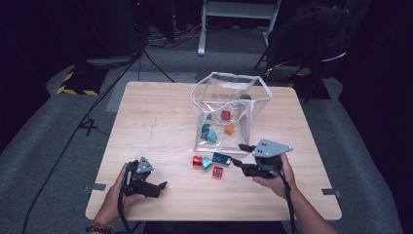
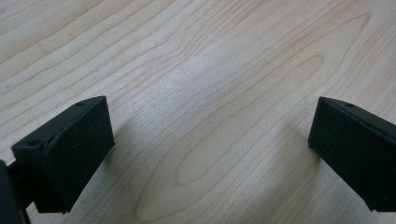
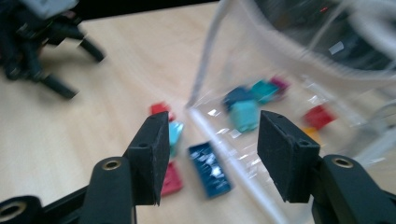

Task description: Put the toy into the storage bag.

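Wooden table (image 1: 160,117): both grippers, left (image 1: 163,185) and right (image 1: 235,153), spread empty jaws, right seemingly nearest the dark blue brick (image 3: 210,169).

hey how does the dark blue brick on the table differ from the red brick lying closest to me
The dark blue brick is long and rectangular; the red brick nearest the person looks shorter and squarer. The blue one lies closer to the clear bag, right by its front edge, while the red one sits farther out on the table. Both lie flat outside the bag, near the right gripper, untouched.
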Action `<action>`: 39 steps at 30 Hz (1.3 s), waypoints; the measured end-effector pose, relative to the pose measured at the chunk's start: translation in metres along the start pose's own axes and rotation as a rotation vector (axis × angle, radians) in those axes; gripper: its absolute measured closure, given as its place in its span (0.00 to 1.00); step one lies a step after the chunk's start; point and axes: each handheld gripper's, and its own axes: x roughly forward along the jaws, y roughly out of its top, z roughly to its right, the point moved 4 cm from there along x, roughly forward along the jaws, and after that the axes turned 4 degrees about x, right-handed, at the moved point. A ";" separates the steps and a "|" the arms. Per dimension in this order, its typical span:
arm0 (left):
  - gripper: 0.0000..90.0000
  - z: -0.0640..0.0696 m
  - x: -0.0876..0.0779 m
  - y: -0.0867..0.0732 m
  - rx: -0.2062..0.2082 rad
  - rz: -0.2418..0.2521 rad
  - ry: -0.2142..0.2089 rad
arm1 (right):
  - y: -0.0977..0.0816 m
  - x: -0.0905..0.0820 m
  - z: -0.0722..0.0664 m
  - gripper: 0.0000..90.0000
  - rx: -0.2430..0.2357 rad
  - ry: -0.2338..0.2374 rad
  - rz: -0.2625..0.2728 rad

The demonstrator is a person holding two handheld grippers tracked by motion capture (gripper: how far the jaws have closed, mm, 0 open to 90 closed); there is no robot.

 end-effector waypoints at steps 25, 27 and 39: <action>0.00 0.000 0.000 0.000 0.000 0.000 0.000 | -0.069 0.090 -0.015 0.44 0.060 0.106 -0.170; 0.00 0.000 0.000 0.000 0.000 0.000 0.000 | -0.072 0.094 -0.016 0.44 0.059 0.113 -0.183; 0.00 0.001 0.000 0.000 -0.008 0.001 0.000 | -0.073 0.091 -0.019 0.66 0.040 0.119 -0.164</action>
